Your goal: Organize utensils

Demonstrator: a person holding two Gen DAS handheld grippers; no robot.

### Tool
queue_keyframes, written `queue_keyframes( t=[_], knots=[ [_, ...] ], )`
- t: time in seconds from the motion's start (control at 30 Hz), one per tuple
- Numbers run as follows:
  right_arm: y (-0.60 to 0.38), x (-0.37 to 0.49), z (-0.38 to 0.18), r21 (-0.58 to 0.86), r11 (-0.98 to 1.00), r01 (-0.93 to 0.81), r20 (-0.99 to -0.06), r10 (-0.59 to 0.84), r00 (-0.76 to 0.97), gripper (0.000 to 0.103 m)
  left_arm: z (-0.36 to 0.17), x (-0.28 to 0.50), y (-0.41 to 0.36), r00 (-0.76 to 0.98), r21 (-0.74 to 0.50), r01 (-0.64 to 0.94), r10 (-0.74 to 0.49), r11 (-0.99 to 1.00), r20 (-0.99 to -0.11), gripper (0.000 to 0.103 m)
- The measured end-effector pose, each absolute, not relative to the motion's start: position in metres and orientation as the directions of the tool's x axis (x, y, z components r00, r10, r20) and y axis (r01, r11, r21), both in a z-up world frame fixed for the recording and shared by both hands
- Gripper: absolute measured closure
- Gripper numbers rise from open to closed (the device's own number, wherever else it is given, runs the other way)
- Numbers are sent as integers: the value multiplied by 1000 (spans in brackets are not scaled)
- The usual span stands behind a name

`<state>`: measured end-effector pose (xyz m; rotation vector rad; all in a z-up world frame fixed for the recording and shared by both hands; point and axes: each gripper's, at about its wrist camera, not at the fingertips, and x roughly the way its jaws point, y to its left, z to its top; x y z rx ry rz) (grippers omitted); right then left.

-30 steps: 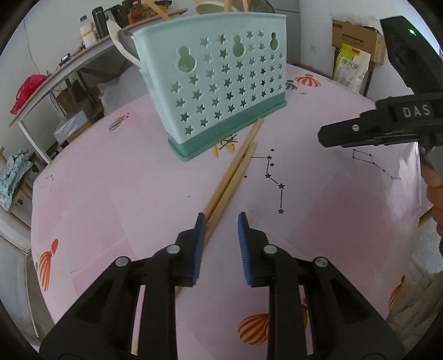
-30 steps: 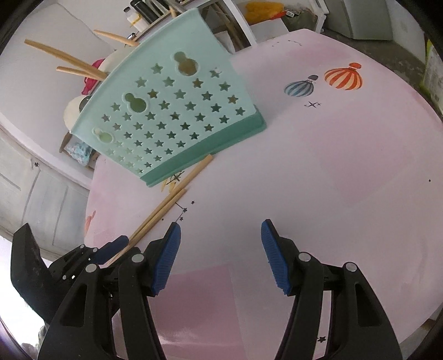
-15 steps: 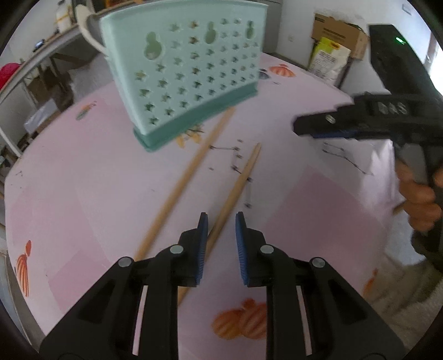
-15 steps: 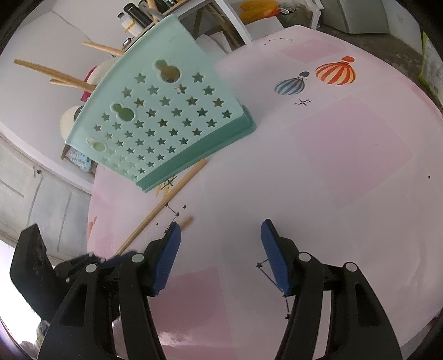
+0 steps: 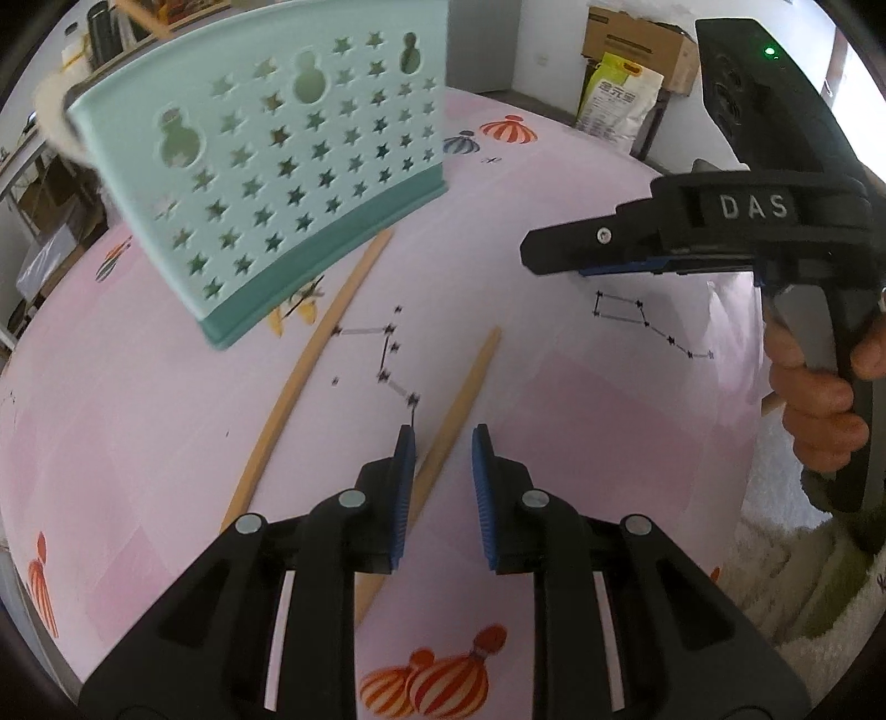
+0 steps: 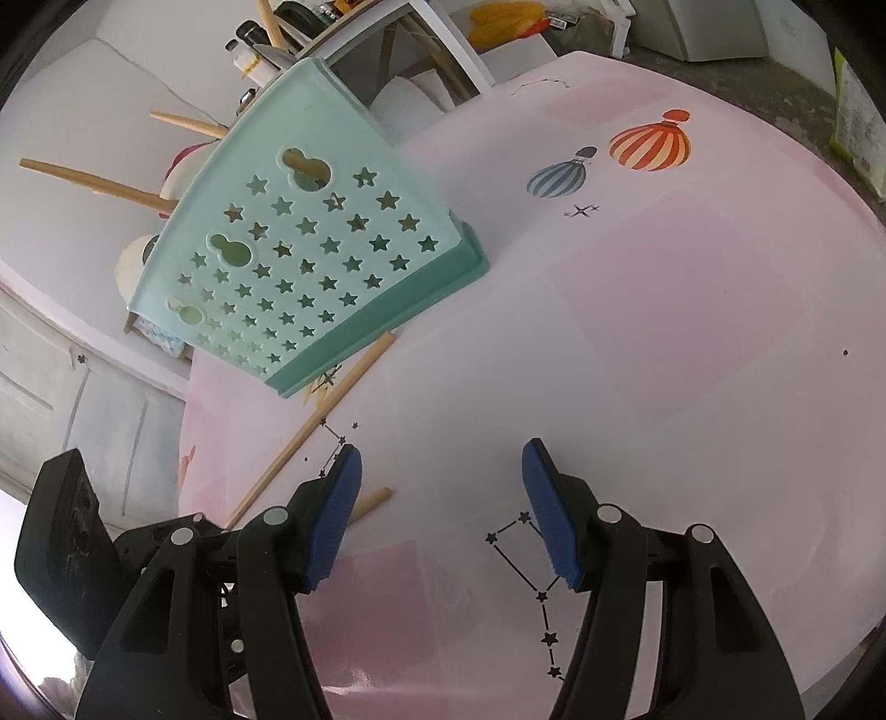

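Note:
A teal star-punched utensil holder stands on the pink tablecloth, with wooden sticks poking out of its top. Two wooden chopsticks lie in front of it. One chopstick runs from the holder's base toward the near left. The other chopstick lies apart to its right. It passes between the jaws of my left gripper, close to the left pad, in a gap wider than the stick. My right gripper hovers open over bare cloth, holding nothing.
A person's hand holds the right gripper at the table's right edge. Beyond the table are a cardboard box, a yellow-green bag, and a bench with bottles. Balloon prints mark the cloth's far side.
My left gripper moved right across the table. The two chopsticks lay side by side; one has now slid away from the other and sits between the left jaws. The right gripper stayed put.

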<state>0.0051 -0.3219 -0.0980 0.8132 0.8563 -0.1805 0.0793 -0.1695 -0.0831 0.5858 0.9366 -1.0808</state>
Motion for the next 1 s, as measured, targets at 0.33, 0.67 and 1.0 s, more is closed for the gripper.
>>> queue_keyframes(
  t=[0.33, 0.67, 1.0],
  knots=[
    [-328, 0, -99, 588, 672, 450, -715, 173, 677, 44, -82, 79, -192, 168, 4, 938, -447, 346, -879, 84],
    [-331, -4, -99, 590, 661, 464, -717, 165, 677, 44, -82, 76, -194, 164, -2, 938, -452, 346, -877, 98],
    [-332, -9, -95, 583, 660, 474, -723, 154, 674, 44, -69, 81, -173, 205, -12, 914, -488, 406, -849, 98]
  ],
)
